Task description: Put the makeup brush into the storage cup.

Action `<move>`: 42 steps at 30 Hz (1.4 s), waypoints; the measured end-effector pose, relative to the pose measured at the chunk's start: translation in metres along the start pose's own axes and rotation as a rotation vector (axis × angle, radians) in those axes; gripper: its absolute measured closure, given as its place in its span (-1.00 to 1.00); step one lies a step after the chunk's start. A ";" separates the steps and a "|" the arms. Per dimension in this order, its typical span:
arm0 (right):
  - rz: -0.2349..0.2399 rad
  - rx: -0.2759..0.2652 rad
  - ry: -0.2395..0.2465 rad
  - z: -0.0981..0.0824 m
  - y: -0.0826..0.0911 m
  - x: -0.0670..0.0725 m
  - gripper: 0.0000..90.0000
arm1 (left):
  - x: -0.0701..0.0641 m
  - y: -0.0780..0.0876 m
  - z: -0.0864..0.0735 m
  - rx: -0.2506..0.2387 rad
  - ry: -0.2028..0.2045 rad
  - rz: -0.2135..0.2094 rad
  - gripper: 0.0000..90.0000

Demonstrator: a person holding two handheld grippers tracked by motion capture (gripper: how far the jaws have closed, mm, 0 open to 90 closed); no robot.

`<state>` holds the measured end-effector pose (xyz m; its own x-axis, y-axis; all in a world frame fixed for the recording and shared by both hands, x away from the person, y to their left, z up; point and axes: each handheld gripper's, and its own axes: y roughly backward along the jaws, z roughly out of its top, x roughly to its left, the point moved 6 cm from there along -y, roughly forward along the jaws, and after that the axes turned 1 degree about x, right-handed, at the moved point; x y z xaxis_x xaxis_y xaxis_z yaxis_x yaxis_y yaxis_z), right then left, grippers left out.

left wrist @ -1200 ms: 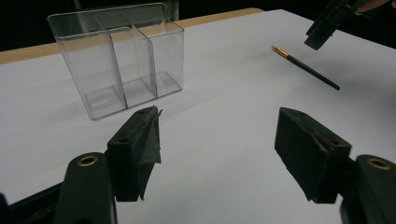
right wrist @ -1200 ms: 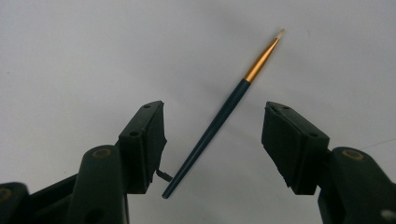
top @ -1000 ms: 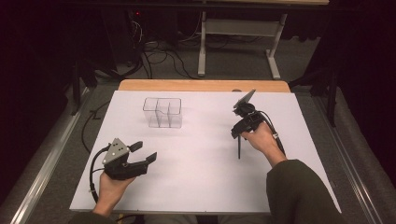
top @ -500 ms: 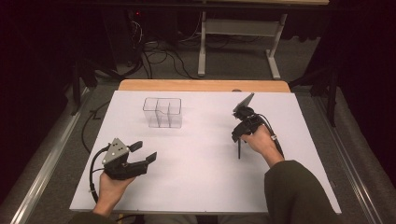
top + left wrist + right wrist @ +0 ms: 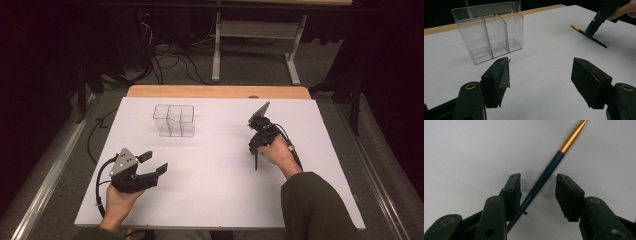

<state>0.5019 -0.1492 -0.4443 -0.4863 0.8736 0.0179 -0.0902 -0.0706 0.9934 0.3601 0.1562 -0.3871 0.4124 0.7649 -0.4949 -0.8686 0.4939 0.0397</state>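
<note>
While flat, pen (image 5: 546, 176) points its gold tip away diagonally.

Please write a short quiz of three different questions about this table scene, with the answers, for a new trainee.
1. True or false: the right gripper has its jaws on either side of a thin dark brush handle with a gold ferrule.
2. What stands on the white table near its far edge? A) a clear organizer with compartments B) a metal bowl C) a cardboard box
3. Is anything between the jaws of the left gripper?

Key
1. True. The handle lies on the table between the jaws, which have just been closing; a gap still shows on one side.
2. A, the clear organizer.
3. No, they stand open over bare table.
</note>
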 end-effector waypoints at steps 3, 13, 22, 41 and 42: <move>-0.006 0.011 -0.007 0.000 -0.002 0.001 0.33 | 0.000 0.000 0.000 0.003 -0.009 0.003 -0.32; -0.029 0.014 0.015 0.000 -0.005 0.001 0.45 | 0.000 0.000 0.000 -0.003 -0.007 0.006 -0.32; -0.066 0.025 0.048 -0.002 -0.006 0.004 0.62 | 0.000 0.001 0.000 -0.001 -0.010 0.004 -0.32; -0.059 0.013 0.057 -0.004 -0.005 0.000 0.88 | 0.000 0.001 -0.001 0.007 -0.015 0.001 -0.32; -0.057 0.015 0.046 -0.005 -0.005 0.000 0.88 | -0.001 0.001 -0.001 0.007 -0.014 0.001 -0.32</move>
<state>0.4980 -0.1508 -0.4500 -0.5204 0.8528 -0.0441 -0.1063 -0.0135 0.9942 0.3591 0.1556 -0.3879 0.4152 0.7714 -0.4822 -0.8673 0.4956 0.0460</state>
